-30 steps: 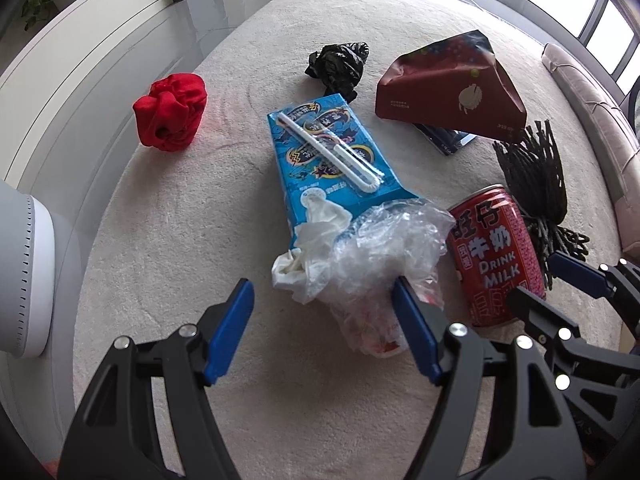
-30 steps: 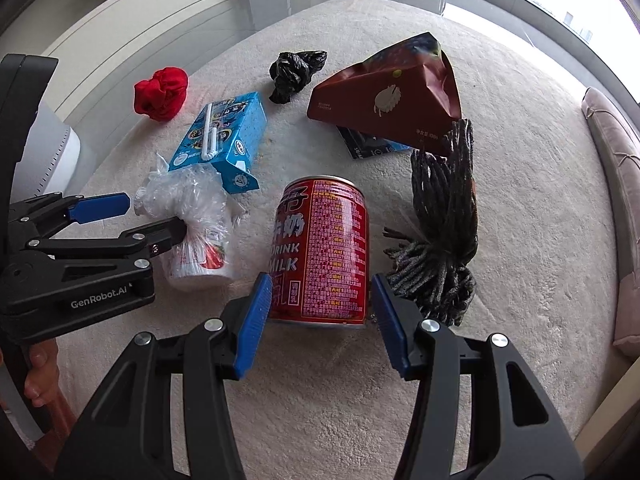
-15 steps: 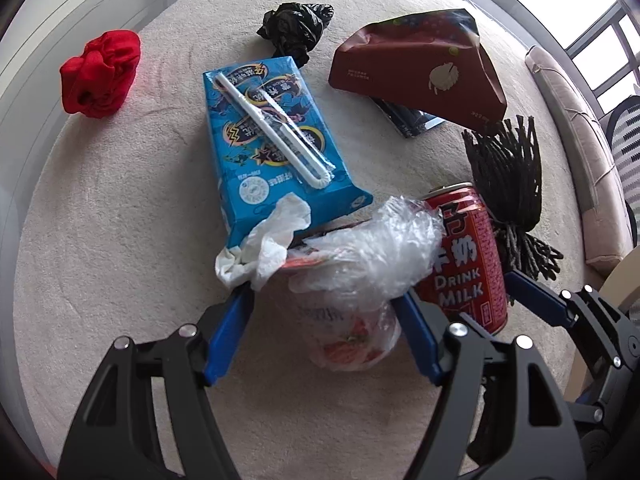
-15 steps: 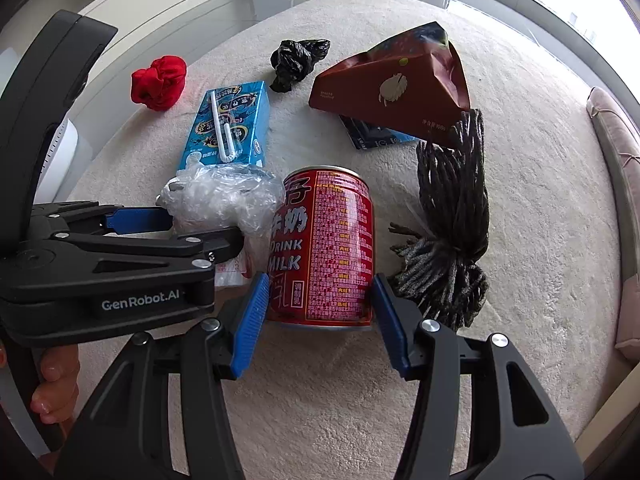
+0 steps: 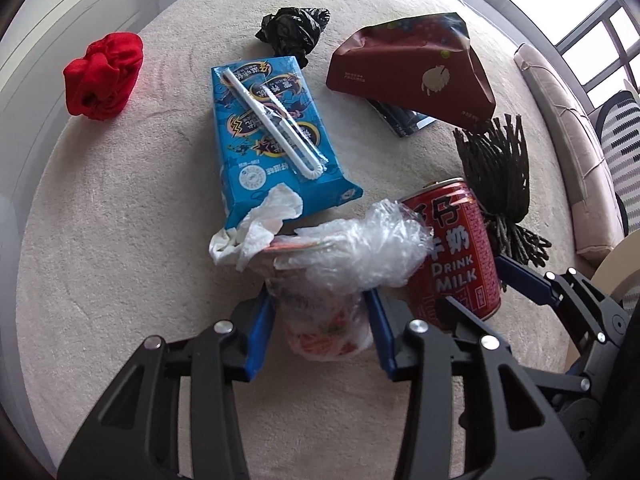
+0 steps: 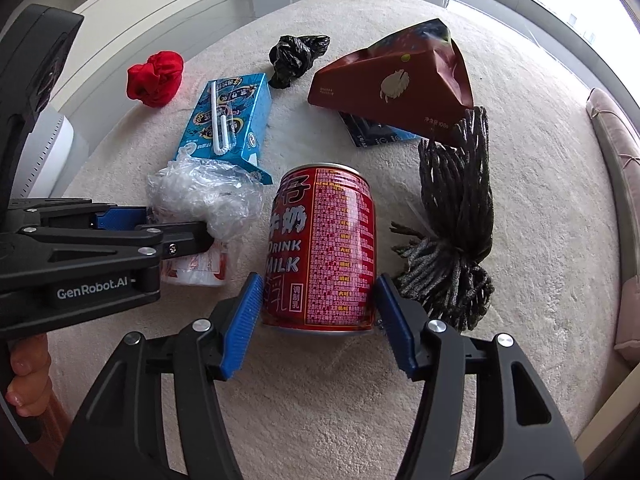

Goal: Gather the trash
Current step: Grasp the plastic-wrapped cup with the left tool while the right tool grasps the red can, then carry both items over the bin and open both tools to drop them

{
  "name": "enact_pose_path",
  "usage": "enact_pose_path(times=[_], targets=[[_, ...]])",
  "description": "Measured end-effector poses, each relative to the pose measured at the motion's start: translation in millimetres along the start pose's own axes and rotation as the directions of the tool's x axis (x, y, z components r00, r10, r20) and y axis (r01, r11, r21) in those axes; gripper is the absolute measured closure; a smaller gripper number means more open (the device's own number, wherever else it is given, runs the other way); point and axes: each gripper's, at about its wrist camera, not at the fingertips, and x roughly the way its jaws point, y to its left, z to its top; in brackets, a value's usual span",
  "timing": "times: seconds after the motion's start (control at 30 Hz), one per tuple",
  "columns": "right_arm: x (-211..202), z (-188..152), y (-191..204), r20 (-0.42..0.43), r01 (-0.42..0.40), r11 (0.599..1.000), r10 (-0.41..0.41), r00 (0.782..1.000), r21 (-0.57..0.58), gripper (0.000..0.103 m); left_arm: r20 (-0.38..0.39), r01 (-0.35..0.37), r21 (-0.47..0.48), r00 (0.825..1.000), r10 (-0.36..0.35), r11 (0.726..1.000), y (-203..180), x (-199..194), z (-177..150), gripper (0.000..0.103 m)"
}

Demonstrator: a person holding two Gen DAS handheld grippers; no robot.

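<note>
Trash is spread on the carpet [image 5: 100, 280]. The plastic-wrapped cup [image 5: 324, 320] is clamped by the left gripper [image 5: 320, 332], whose fingers have just been closing; the red can [image 6: 320, 248] is flanked by the right gripper [image 6: 318, 320], whose fingers have just been opening.

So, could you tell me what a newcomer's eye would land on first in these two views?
Probably the red milk can, standing upright mid-rug between the blue pads of the right gripper. Beside it, the left gripper, whose jaws have just been closing, brackets a plastic cup stuffed with crinkled clear wrap. Behind lie a blue drink carton and a dark red snack bag.
</note>
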Motion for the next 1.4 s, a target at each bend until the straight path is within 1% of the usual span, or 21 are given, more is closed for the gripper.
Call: enact_pose_path(times=[0.07,0.13,0.17,0.33,0.6,0.73,0.9,1.0,1.1,1.17,1.3,1.4], targets=[[4,1,2,-0.006,0.009,1.0,-0.009,1.0,-0.006,0.043,0.013,-0.038,0.021,0.999,0.037,0.999,1,-5,-6,0.061],[8,2,4,-0.011,0.018,1.0,-0.018,1.0,-0.017,0.042,0.018,-0.055,0.028,0.998,0.055,0.998,3,-8,-9,0.061],[10,2,5,-0.015,0.02,1.0,-0.02,1.0,-0.021,0.041,0.02,-0.06,0.028,0.998,0.06,0.998,6,-9,-10,0.062],[9,2,8,-0.012,0.03,0.999,-0.031,0.999,-0.032,0.042,0.029,-0.073,0.033,0.997,0.072,0.997,16,-16,-14,0.063],[-7,-1,9,0.019,0.0,1.0,0.0,1.0,0.006,0.042,0.054,-0.089,0.035,0.995,0.087,0.995,28,-34,-25,0.069],[-25,-3,9,0.054,-0.027,0.999,0.025,0.998,0.035,0.042,0.084,-0.095,0.031,0.992,0.092,0.995,35,-55,-33,0.069],[-62,-6,16,0.125,-0.082,0.995,0.074,0.989,0.058,0.042,0.158,-0.105,0.019,0.982,0.101,0.994,50,-102,-44,0.07],[-86,-5,29,0.166,-0.111,0.993,0.102,0.981,0.044,0.043,0.208,-0.116,0.002,0.972,0.113,0.993,64,-135,-51,0.07],[-110,0,52,0.203,-0.138,0.99,0.135,0.97,0.0,0.043,0.257,-0.136,-0.02,0.957,0.137,0.99,84,-172,-59,0.07],[-127,8,71,0.23,-0.16,0.986,0.165,0.959,-0.039,0.043,0.288,-0.157,-0.043,0.944,0.162,0.987,100,-198,-63,0.07],[-161,32,120,0.288,-0.225,0.966,0.253,0.924,-0.126,0.043,0.346,-0.188,-0.1,0.914,0.211,0.977,139,-256,-72,0.07],[-185,54,164,0.31,-0.267,0.94,0.323,0.894,-0.21,0.044,0.383,-0.24,-0.141,0.881,0.277,0.96,171,-298,-78,0.07]])
